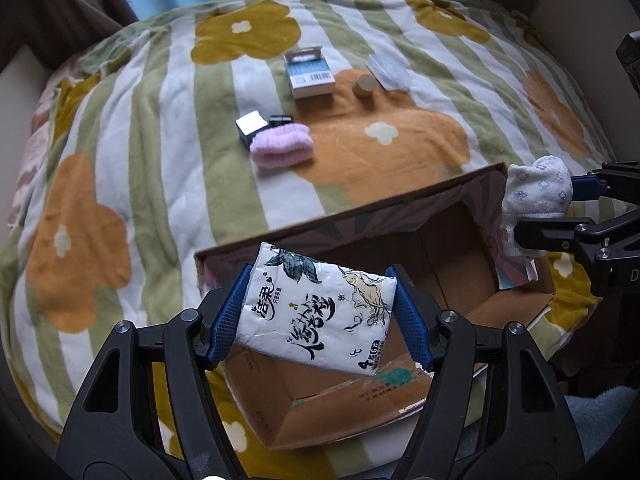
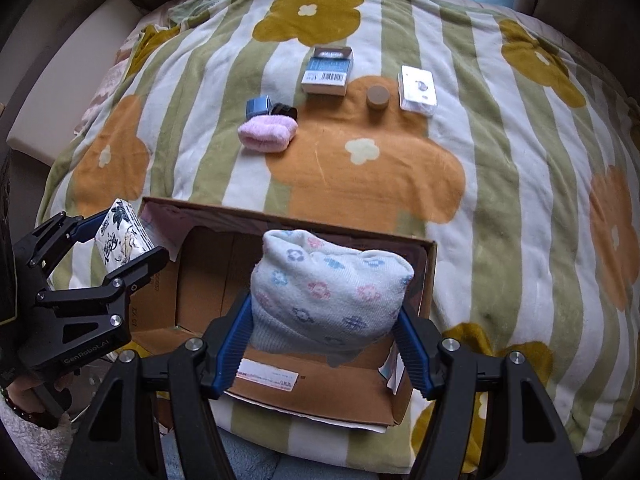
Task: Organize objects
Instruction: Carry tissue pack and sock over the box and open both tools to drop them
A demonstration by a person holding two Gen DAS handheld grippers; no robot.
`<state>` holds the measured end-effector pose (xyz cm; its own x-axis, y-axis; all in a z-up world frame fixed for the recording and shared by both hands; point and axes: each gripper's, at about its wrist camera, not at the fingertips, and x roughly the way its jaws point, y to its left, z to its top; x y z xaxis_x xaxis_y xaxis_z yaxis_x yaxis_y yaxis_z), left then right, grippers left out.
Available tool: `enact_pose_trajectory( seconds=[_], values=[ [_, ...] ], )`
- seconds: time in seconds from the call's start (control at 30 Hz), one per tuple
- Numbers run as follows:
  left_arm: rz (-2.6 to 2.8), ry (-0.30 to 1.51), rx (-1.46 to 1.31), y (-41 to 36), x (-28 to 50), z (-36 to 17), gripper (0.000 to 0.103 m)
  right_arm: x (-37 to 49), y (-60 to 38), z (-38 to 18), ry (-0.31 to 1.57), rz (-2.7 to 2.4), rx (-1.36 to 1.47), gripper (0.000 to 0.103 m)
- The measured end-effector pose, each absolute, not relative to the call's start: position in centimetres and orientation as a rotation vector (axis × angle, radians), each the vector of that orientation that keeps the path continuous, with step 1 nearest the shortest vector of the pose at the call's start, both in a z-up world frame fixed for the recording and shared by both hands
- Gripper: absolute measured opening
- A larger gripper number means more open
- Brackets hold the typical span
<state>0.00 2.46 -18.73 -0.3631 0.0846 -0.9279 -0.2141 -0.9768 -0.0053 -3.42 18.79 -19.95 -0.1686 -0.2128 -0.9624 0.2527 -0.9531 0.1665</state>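
Observation:
My left gripper (image 1: 320, 312) is shut on a white tissue pack (image 1: 316, 312) with black script, held over the near left part of an open cardboard box (image 1: 452, 256). The pack also shows in the right wrist view (image 2: 122, 234). My right gripper (image 2: 326, 312) is shut on a rolled white floral sock (image 2: 328, 284), held above the box (image 2: 208, 272). The sock shows at the box's right corner in the left wrist view (image 1: 536, 192). The box interior looks bare.
On the striped floral blanket (image 2: 500, 200) beyond the box lie a pink fuzzy roll (image 2: 267, 133), a small dark blue cube (image 2: 259, 106), a blue-grey carton (image 2: 328, 71), a tan cylinder (image 2: 377, 98) and a clear plastic case (image 2: 418, 89).

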Motion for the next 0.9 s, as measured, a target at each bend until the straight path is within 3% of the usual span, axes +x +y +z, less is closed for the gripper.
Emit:
enact_pose_trajectory(
  seconds=[0.3,0.63,0.67,0.73,0.77,0.83,0.9],
  values=[
    [2.422,0.16,-1.743,3.0,1.2,-22.2,0.065,-2.3,19.7,-23.6,0.046,-2.141,1.855,0.063],
    [2.428,0.168,-1.726,2.9,2.1,-22.5,0.066,-1.5,19.4,-24.7,0.003,-2.133,1.835,0.064],
    [2.425,0.162,-1.716,2.8,2.2,-22.5,0.068,-1.5,19.3,-24.8,-0.01,-2.135,1.827,0.064],
    [2.416,0.124,-1.702,2.6,2.3,-22.5,0.084,-1.6,19.2,-25.3,-0.05,-2.118,1.838,0.068],
    [2.409,0.102,-1.7,2.4,2.3,-22.5,0.103,-1.7,19.3,-25.7,-0.071,-2.105,1.861,0.078],
    [2.389,0.06,-1.699,2.2,2.4,-22.3,0.103,-1.8,19.5,-26.3,-0.111,-2.076,1.925,0.095],
    [2.387,0.045,-1.696,1.9,2.7,-22.0,0.103,-1.6,20.0,-26.4,-0.157,-2.07,1.94,0.098]
  ],
)
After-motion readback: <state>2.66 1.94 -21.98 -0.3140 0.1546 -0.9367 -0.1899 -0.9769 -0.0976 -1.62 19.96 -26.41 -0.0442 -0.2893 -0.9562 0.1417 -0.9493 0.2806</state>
